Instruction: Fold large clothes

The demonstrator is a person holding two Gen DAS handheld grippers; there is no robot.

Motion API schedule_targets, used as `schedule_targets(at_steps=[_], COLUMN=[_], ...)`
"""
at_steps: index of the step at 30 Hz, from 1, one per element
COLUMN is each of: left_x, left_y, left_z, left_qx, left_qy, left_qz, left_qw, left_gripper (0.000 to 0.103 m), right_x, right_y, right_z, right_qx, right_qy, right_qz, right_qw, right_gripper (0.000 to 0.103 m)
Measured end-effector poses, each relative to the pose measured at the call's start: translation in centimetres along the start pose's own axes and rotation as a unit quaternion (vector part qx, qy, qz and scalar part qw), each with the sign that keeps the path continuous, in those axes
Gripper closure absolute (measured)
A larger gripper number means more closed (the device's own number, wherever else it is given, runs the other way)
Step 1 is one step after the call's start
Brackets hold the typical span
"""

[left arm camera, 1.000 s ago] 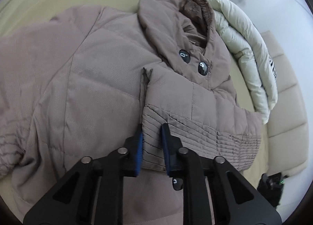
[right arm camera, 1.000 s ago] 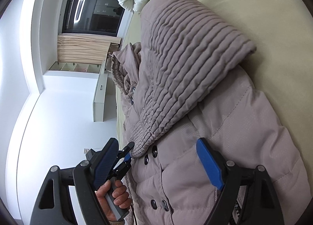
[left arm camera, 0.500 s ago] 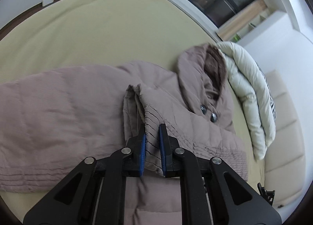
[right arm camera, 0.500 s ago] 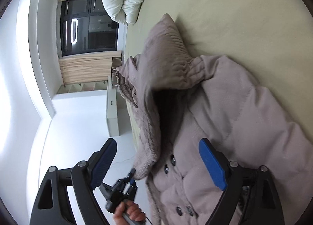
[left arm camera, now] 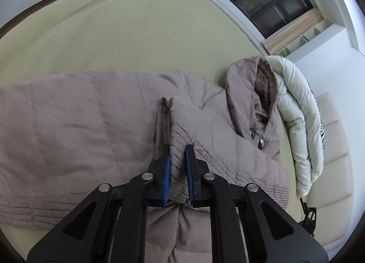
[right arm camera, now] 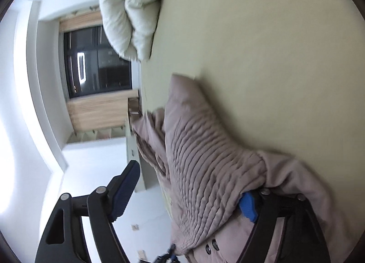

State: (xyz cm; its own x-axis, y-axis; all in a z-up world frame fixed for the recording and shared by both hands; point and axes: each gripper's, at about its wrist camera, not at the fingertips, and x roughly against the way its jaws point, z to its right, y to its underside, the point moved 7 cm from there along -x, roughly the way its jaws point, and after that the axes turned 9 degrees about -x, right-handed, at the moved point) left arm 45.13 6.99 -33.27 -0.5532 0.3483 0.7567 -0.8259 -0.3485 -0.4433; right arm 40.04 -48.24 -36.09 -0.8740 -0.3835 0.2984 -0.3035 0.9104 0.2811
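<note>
Taupe quilted coat (left arm camera: 79, 114) lies spread across the yellow-green bed (left arm camera: 127, 27), hood toward the cream duvet (left arm camera: 294, 112) at the headboard end. Your left gripper (left arm camera: 177, 167) has its fingers clamped tight on the ribbed sleeve cuff (left arm camera: 178, 148), lifted over the coat's front. Your right gripper (right arm camera: 189, 194) is closing, ribbed cuff fabric between the blue fingers (right arm camera: 247, 206), the pads not visibly pressing it; view blurred.

Right gripper's (right arm camera: 189, 196) far pad half under sleeve (right arm camera: 205, 167) (blurred), coat's (left arm camera: 68, 137) hem off-frame
</note>
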Motion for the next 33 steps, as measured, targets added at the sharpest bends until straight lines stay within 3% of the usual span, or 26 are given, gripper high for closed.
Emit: schedule_targets(at_steps=[2, 4, 7, 10, 13, 16, 18, 20, 22, 23, 26, 28, 30, 32, 33], left_x=[-0.5, -0.7, -0.8, -1.2, -1.7, -2.3, -2.8, -3.2, -2.8, -2.2, 1.5, 4.5, 8.0, 11.5, 12.9], left_y=[0.4, 0.7, 0.6, 0.5, 0.4, 0.3, 0.2, 0.2, 0.4, 0.4, 0.6, 1.4, 2.9, 5.3, 6.4], left_z=[0.3, 0.4, 0.7, 1.0, 1.5, 1.6, 1.3, 1.1, 0.7, 0.4, -1.2, -3.1, -5.7, -8.9, -10.4], left_qx=[-0.002, -0.002, -0.019, -0.025, -0.037, -0.043, -0.043, -0.038, -0.025, -0.021, -0.025, -0.021, 0.002, 0.044, 0.063], left_qy=[-0.007, -0.005, -0.008, -0.015, -0.021, -0.022, -0.021, -0.003, 0.017, 0.019, -0.001, -0.012, -0.020, -0.024, -0.029], left_qz=[0.000, 0.000, -0.004, -0.005, -0.007, -0.009, -0.012, -0.014, -0.019, -0.014, 0.019, 0.033, 0.053, 0.072, 0.083], left_qw=[1.0000, 1.0000, 0.9998, 0.9996, 0.9991, 0.9988, 0.9988, 0.9992, 0.9994, 0.9995, 0.9995, 0.9991, 0.9984, 0.9961, 0.9941], left_gripper=[0.092, 0.092, 0.092, 0.092, 0.092, 0.092, 0.089, 0.088, 0.080, 0.079, 0.075, 0.075, 0.073, 0.054, 0.037], right_x=[0.3, 0.9, 3.3, 5.0, 2.4, -2.2, -5.0, -7.5, -8.6, -8.3, -7.3, -5.4, -3.2, -1.2, -0.6], right_y=[-0.7, -0.1, 2.0, 3.0, 3.8, 4.2, 3.3, 0.6, -0.2, 0.2, 1.8, 2.9, 4.6, 7.2, 8.4], right_z=[1.0, 1.2, -0.2, -4.6, -9.1, -11.2, -10.6, -6.3, -3.0, -3.3, -3.9, -4.8, -5.5, -5.6, -5.2], right_qx=[-0.016, 0.001, 0.038, 0.117, 0.198, 0.236, 0.254, 0.221, 0.224, 0.264, 0.304, 0.298, 0.280, 0.274, 0.273], right_qy=[-0.011, 0.004, 0.045, 0.045, 0.043, 0.056, 0.079, 0.139, 0.147, 0.139, 0.145, 0.151, 0.114, 0.092, 0.090], right_qz=[-0.016, -0.021, -0.030, -0.003, -0.014, -0.042, -0.043, -0.035, -0.037, -0.025, -0.026, -0.015, -0.016, -0.032, -0.043], right_qw=[1.000, 1.000, 0.998, 0.992, 0.979, 0.969, 0.963, 0.965, 0.963, 0.954, 0.941, 0.942, 0.953, 0.957, 0.957], right_gripper=[0.035, 0.035, 0.024, 0.016, 0.012, 0.012, 0.012, 0.012, 0.020, 0.021, 0.020, 0.018, 0.007, 0.006, 0.006])
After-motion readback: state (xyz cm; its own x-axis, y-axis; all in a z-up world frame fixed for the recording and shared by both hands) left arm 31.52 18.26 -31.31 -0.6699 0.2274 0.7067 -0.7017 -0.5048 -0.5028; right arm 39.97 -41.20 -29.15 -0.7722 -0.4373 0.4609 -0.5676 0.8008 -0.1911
